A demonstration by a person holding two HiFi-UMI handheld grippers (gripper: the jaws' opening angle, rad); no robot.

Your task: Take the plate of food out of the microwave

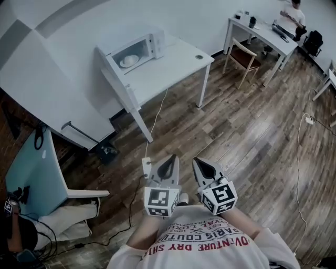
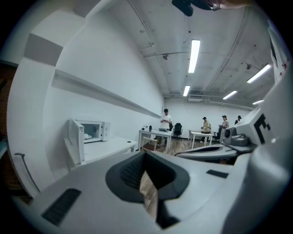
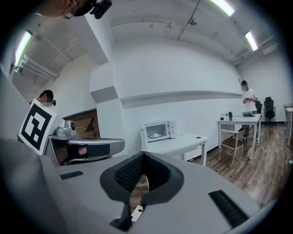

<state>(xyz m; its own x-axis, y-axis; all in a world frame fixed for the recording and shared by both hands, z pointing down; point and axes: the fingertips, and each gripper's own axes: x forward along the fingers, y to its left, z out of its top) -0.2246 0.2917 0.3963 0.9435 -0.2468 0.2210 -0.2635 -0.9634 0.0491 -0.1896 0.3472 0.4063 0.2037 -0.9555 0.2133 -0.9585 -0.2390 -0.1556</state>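
A white microwave [image 1: 140, 50] stands on a white table [image 1: 173, 60] across the room, its door [image 1: 107, 58] swung open. Inside it sits a white plate of food [image 1: 129, 61], also seen small as the plate [image 3: 155, 135] in the right gripper view. In the left gripper view the microwave [image 2: 93, 131] is far off at the left. My left gripper [image 1: 169, 164] and right gripper [image 1: 205, 168] are side by side close to my chest, well short of the table. Both are shut with nothing between their jaws.
A second desk [image 1: 262, 34] with a wooden chair [image 1: 242, 58] and a seated person [image 1: 293, 16] is at the back right. Several people [image 2: 206, 124] stand far off. A light blue desk [image 1: 37, 173] is at my left. Cables and a power strip [image 1: 146, 167] lie on the wooden floor.
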